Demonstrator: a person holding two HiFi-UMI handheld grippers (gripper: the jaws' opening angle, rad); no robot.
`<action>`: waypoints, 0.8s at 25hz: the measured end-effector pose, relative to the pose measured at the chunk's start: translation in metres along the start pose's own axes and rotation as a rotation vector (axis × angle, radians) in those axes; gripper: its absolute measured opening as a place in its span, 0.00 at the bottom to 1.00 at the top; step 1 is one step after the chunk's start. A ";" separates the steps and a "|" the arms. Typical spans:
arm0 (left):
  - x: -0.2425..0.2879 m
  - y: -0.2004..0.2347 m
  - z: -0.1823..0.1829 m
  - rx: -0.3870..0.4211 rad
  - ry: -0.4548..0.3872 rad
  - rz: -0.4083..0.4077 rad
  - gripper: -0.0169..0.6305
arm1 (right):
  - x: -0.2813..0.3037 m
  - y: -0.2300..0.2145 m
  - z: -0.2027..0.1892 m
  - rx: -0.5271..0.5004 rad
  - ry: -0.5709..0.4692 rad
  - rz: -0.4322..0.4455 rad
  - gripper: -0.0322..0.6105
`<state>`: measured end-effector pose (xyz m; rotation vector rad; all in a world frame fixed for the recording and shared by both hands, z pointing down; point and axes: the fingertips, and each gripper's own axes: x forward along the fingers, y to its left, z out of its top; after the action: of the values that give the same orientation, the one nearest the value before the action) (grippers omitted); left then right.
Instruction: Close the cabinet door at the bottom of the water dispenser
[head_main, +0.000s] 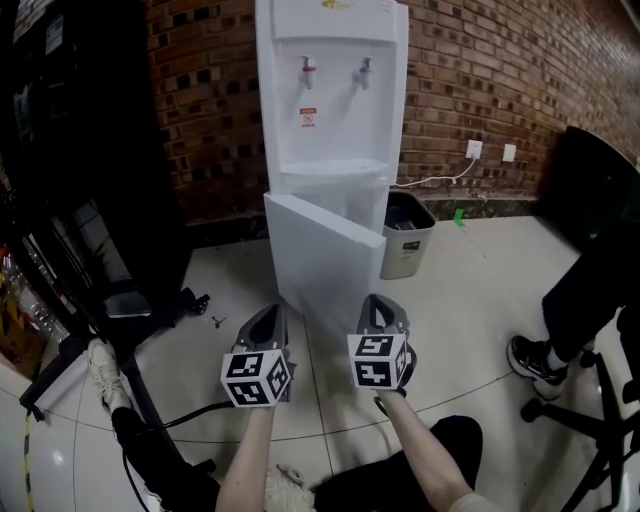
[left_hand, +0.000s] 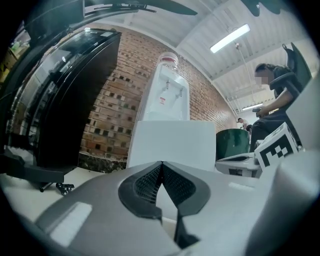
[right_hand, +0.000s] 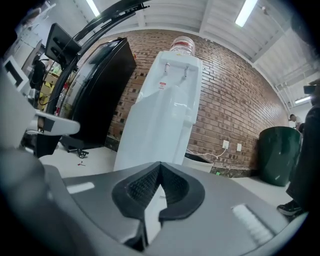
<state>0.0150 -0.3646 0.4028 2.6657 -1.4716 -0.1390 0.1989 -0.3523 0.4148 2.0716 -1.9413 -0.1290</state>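
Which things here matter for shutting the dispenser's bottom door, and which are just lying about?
For the job: water dispenser, open cabinet door, left gripper, right gripper, both shut and empty.
Lying about: waste bin, wall sockets, black cabinet.

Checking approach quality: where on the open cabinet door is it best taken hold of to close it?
Likely the free right edge of the cabinet door, coming from the front: it hangs from its left side, swung outward, a flat panel with no handle visible, so pushing its outer face there should swing it shut.
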 end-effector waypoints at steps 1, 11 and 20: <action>0.005 -0.001 -0.003 -0.001 0.004 0.001 0.05 | 0.003 -0.006 -0.002 0.004 -0.002 -0.006 0.05; 0.061 0.003 -0.035 -0.099 0.026 0.023 0.05 | 0.065 -0.062 -0.011 -0.002 0.019 -0.014 0.05; 0.103 0.008 -0.059 -0.079 0.056 0.020 0.05 | 0.127 -0.097 -0.013 0.063 0.019 -0.038 0.05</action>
<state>0.0698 -0.4537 0.4586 2.5707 -1.4442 -0.1171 0.3063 -0.4716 0.4181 2.1426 -1.9187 -0.0561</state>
